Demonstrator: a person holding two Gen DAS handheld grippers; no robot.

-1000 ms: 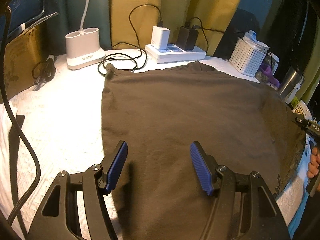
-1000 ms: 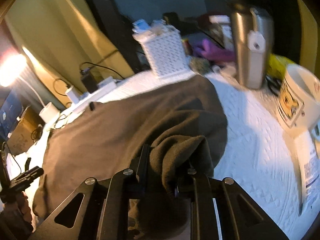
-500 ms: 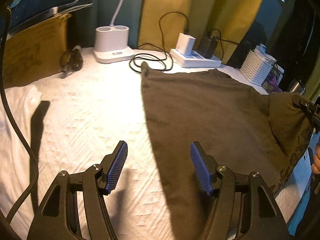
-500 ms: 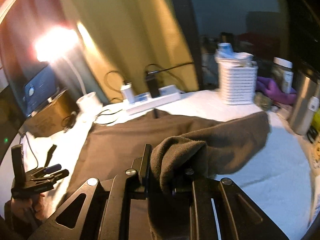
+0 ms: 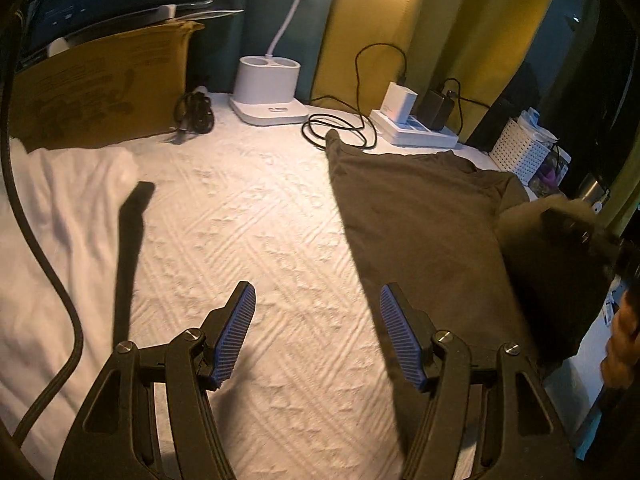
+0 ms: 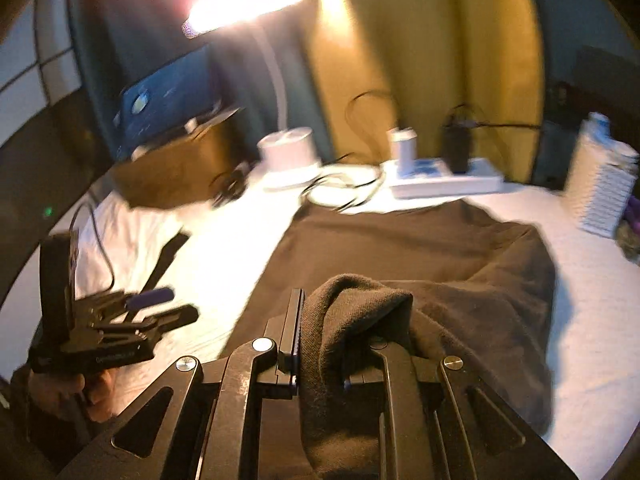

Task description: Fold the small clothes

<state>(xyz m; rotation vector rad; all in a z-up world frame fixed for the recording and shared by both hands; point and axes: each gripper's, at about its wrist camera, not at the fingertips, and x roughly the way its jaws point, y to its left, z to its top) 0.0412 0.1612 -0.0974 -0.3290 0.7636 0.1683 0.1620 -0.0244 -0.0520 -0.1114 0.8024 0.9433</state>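
Observation:
A dark brown T-shirt lies on the white textured bedspread, its right side lifted and folded over. My right gripper is shut on a bunched fold of the shirt and holds it raised above the flat part of the shirt. My left gripper is open and empty, low over the bedspread just left of the shirt's near left edge. It also shows in the right wrist view, hand-held at the left. The right gripper shows dimly in the left wrist view, wrapped in cloth.
At the back stand a white lamp base, a power strip with chargers, coiled black cables, a cardboard box and a white basket. White cloth lies at the left.
My right gripper has carried the shirt's right side up and leftward over the shirt. My left gripper has moved left, off the shirt and over the bare bedspread, still open.

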